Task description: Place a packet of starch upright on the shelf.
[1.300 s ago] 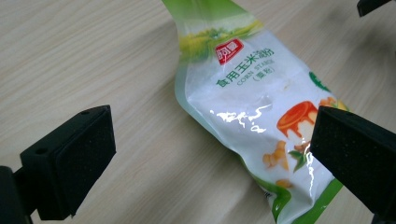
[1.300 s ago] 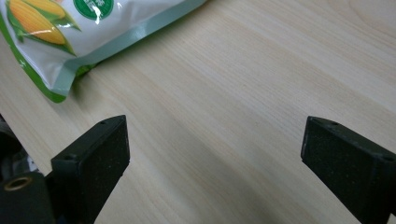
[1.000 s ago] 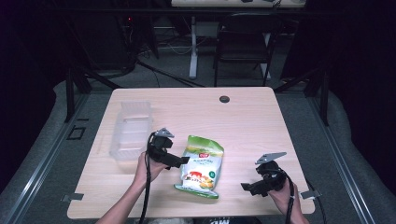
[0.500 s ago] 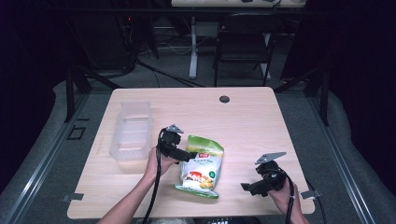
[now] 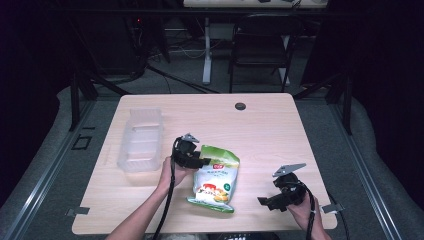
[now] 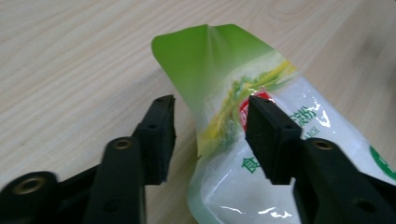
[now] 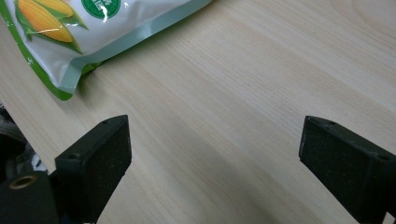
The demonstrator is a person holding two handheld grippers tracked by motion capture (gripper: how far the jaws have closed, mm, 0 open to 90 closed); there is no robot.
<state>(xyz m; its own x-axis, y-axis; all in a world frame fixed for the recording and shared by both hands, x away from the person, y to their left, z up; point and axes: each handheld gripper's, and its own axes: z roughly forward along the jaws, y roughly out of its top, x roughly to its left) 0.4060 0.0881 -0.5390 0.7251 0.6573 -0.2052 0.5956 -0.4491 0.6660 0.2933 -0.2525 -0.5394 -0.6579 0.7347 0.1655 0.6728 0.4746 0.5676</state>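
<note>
Much bare wood lies across the upper and right parts of the table (image 5: pixel 280 125), with a clear plastic tray (image 5: pixel 141 140) at centre-left and the snack bag (image 5: pixel 215 180) at lower centre. Since a second ago the left gripper (image 5: pixel 197 159) has moved up to the bag's top edge, jaws partly apart astride it, one pad (image 6: pixel 268 135) over the bag's face. The right gripper (image 5: pixel 267 202), at lower right, gapes wide over bare wood, holding nothing.

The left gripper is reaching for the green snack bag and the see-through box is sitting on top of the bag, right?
Not quite. The box isn't on the bag; it sits on the table, apart from it, as the high view shows. The left gripper is indeed at the bag, jaws open around its edge.
</note>
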